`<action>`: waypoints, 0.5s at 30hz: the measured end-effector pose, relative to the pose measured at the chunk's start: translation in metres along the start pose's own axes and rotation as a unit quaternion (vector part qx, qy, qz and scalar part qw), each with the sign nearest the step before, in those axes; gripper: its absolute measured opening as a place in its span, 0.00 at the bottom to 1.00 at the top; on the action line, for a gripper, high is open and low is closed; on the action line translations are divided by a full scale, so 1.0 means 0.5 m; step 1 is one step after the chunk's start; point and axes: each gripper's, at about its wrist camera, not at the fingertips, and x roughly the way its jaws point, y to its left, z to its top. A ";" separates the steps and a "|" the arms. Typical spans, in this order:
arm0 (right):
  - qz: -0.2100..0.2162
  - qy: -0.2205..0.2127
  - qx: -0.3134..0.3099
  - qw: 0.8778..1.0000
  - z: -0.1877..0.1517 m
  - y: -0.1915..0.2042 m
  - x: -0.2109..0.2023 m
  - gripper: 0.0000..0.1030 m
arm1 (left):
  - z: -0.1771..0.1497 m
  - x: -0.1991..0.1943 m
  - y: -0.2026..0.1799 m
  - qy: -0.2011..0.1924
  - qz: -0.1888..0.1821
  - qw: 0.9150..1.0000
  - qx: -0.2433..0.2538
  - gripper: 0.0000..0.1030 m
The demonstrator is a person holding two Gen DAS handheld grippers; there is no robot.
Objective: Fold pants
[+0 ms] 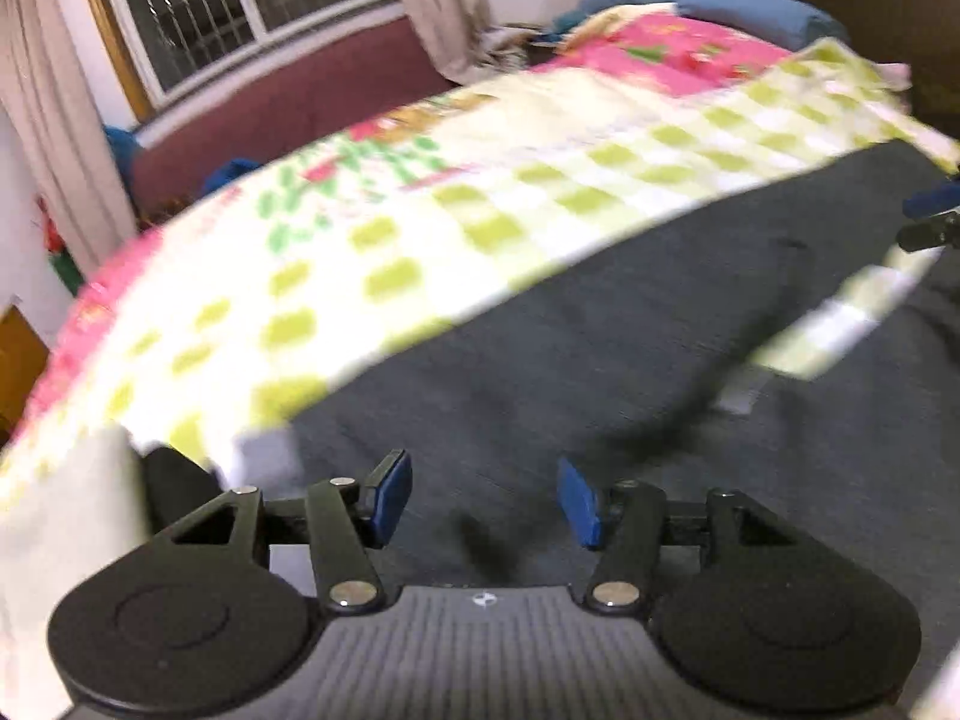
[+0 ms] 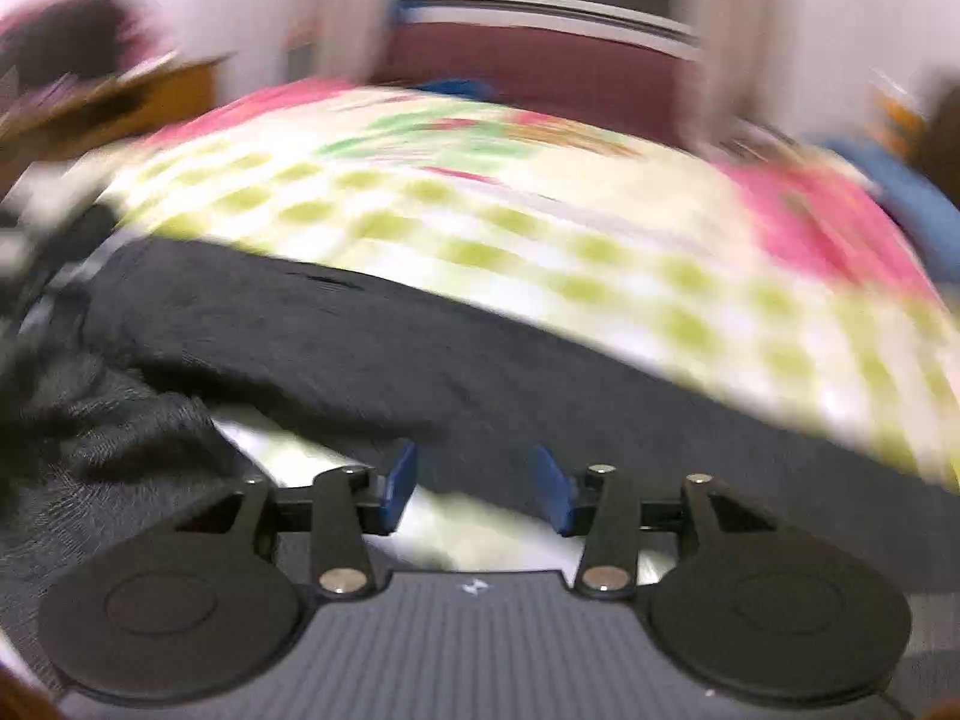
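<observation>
Dark grey pants (image 1: 600,324) lie spread on a bed with a green-checked and pink floral cover (image 1: 420,198). My left gripper (image 1: 485,498) is open, blue pads apart, just above the pants fabric with nothing between the pads. In the right wrist view the pants (image 2: 360,336) stretch across the bed, bunched at the left. My right gripper (image 2: 475,489) is open over a gap of bedcover (image 2: 468,531) at the pants' near edge. The right gripper's tip (image 1: 927,216) shows at the far right of the left wrist view. Both views are motion-blurred.
A window with bars (image 1: 240,6) and curtains stands behind a maroon wall band (image 1: 288,96). Blue pillows (image 1: 750,12) lie at the bed's far end. A wooden piece of furniture (image 2: 150,102) stands at the left in the right wrist view.
</observation>
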 end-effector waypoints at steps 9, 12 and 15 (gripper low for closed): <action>0.112 0.086 -0.111 0.984 0.189 0.036 0.310 0.61 | 0.065 0.199 0.176 0.056 -0.017 0.998 0.034 0.72; 0.132 0.130 -0.132 0.974 0.195 0.036 0.357 0.61 | 0.063 0.236 0.221 0.079 -0.048 0.995 0.024 0.72; 0.158 0.161 -0.139 0.964 0.198 0.032 0.387 0.63 | 0.066 0.275 0.244 0.112 -0.094 0.989 0.016 0.72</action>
